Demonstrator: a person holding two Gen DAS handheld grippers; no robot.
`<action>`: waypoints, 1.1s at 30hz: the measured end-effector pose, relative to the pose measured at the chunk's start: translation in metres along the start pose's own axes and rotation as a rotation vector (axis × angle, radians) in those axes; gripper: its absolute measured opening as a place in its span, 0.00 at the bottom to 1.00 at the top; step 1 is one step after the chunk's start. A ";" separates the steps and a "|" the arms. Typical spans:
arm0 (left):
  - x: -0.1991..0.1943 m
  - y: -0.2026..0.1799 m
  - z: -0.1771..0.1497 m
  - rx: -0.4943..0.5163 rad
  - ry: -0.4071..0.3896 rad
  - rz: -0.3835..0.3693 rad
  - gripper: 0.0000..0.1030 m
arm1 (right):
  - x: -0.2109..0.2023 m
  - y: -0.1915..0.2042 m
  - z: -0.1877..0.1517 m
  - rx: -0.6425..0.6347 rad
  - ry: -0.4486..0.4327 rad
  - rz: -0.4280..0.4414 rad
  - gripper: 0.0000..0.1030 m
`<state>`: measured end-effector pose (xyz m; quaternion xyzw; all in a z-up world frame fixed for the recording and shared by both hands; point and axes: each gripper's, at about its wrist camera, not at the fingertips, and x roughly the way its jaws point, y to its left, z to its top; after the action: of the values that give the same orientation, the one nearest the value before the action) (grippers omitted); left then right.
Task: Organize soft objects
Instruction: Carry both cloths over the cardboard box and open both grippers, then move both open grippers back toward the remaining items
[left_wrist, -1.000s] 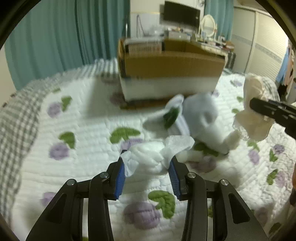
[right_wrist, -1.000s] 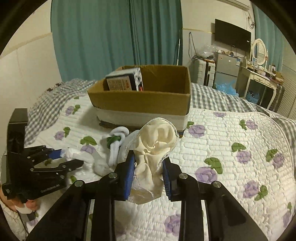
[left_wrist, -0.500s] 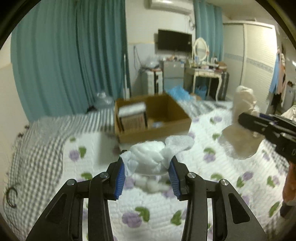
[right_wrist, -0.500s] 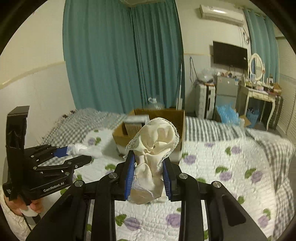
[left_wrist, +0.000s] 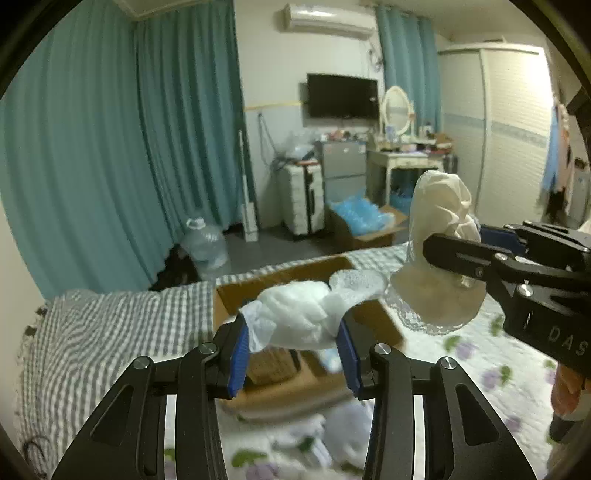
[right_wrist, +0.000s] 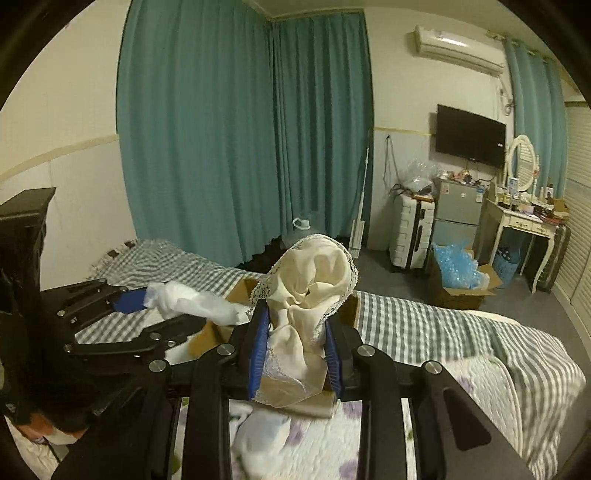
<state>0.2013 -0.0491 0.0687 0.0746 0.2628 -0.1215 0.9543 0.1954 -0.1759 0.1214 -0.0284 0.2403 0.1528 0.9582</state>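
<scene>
My left gripper (left_wrist: 293, 332) is shut on a white bundled cloth (left_wrist: 303, 317) and holds it in the air over the open cardboard box (left_wrist: 258, 291) on the bed. My right gripper (right_wrist: 295, 339) is shut on a cream lace-edged cloth (right_wrist: 314, 273), also held high above the box (right_wrist: 240, 288). In the left wrist view the right gripper (left_wrist: 491, 254) with the cream cloth (left_wrist: 439, 221) is at the right. In the right wrist view the left gripper (right_wrist: 122, 310) with the white cloth (right_wrist: 192, 302) is at the left. More white soft items (left_wrist: 325, 439) lie on the quilt below.
The bed has a flowered white quilt (left_wrist: 491, 373) and a grey checked cover (left_wrist: 110, 325). Beyond the bed are teal curtains (left_wrist: 110, 147), a water bottle (left_wrist: 207, 247), a suitcase (left_wrist: 301, 195), a box of blue bags (left_wrist: 362, 218) and a dressing table (left_wrist: 402, 162).
Both grippers have risen from just above the quilt to high over the box, each still holding its cloth. The views now look across the room instead of down at the bed.
</scene>
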 end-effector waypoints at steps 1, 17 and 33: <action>0.014 0.003 0.002 0.001 0.010 0.009 0.39 | 0.016 -0.002 0.002 -0.008 0.013 -0.005 0.27; 0.106 0.024 -0.003 0.046 0.013 0.047 0.70 | 0.168 -0.057 -0.028 0.108 0.135 0.049 0.58; -0.083 0.008 0.043 0.047 -0.195 0.162 0.94 | -0.020 -0.026 0.039 0.053 -0.051 -0.069 0.91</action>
<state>0.1550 -0.0344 0.1489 0.1058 0.1591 -0.0568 0.9799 0.2043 -0.2016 0.1644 -0.0075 0.2187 0.1140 0.9691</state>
